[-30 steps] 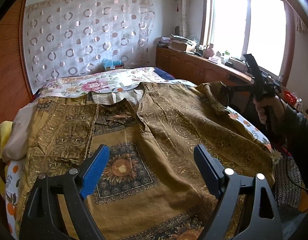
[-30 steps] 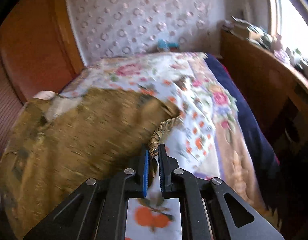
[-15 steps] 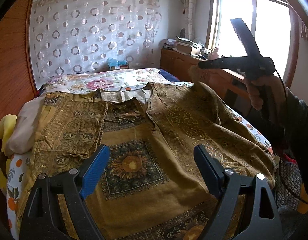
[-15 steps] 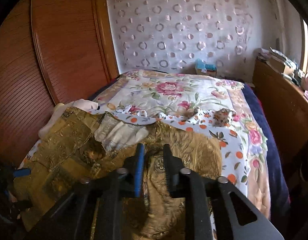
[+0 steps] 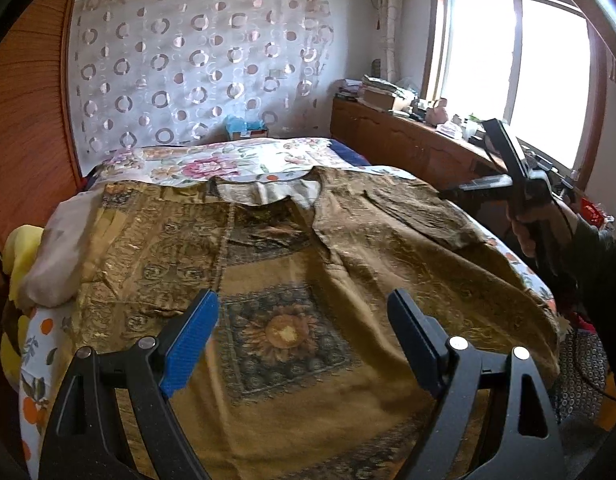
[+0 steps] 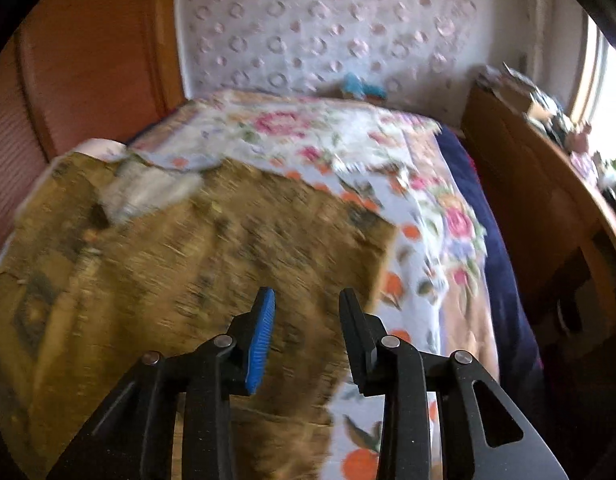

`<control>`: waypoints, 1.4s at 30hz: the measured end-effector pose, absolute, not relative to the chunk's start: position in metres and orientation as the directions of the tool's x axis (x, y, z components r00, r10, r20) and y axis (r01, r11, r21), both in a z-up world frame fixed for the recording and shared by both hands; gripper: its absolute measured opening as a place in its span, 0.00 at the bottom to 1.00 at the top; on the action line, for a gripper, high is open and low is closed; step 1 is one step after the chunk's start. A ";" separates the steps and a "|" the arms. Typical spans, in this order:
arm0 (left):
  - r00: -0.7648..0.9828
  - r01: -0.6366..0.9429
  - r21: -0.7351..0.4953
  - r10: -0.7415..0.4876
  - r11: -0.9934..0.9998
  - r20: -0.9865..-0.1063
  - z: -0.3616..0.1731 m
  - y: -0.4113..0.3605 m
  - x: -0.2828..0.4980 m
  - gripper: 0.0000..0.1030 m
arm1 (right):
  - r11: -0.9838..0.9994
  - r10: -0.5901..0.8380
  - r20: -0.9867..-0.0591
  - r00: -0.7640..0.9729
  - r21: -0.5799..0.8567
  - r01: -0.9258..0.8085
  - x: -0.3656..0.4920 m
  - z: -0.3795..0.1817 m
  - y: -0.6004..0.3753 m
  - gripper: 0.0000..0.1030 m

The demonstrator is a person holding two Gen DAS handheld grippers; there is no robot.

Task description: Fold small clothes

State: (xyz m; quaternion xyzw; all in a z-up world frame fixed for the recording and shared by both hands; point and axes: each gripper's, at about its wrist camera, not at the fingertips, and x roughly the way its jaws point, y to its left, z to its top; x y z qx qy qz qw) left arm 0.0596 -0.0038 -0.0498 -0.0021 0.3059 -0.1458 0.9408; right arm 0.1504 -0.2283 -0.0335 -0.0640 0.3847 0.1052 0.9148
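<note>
A golden-brown patterned garment [image 5: 292, 280] lies spread on the bed, collar toward the far end, both sleeves folded in over its body. My left gripper [image 5: 304, 344] is open and empty, held above the sunflower print at the garment's lower part. My right gripper [image 6: 306, 320] is open and empty above the garment's right edge [image 6: 228, 264]; it also shows in the left wrist view [image 5: 504, 184] at the bed's right side, held in a hand. The right wrist view is motion-blurred.
The floral bedsheet [image 5: 212, 164] covers the bed beyond the collar. A pale pillow [image 5: 64, 248] and yellow cloth [image 5: 20, 248] lie at the left edge. A wooden headboard [image 5: 24, 120] stands left. A cluttered wooden cabinet [image 5: 408, 140] runs under the window on the right.
My right gripper carried the right sleeve up and over onto the garment, let go of it and opened. It has drawn back to the bed's right side. The left gripper stayed open.
</note>
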 end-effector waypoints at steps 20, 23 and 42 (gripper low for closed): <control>0.769 0.067 -0.020 -0.064 0.998 -0.636 -0.065 0.099 0.127 0.84 | 0.983 0.163 -0.736 0.657 0.067 -0.168 0.192 -0.076 -0.266 0.13; 0.754 0.038 -0.021 -0.043 0.999 -0.655 -0.066 0.117 0.144 0.84 | 0.984 0.158 -0.724 0.672 0.061 -0.165 0.187 -0.078 -0.263 0.13; 0.653 -0.036 -0.063 -0.024 0.997 -0.757 -0.088 0.160 0.239 0.64 | 0.985 0.152 -0.724 0.673 0.053 -0.166 0.181 -0.077 -0.262 0.13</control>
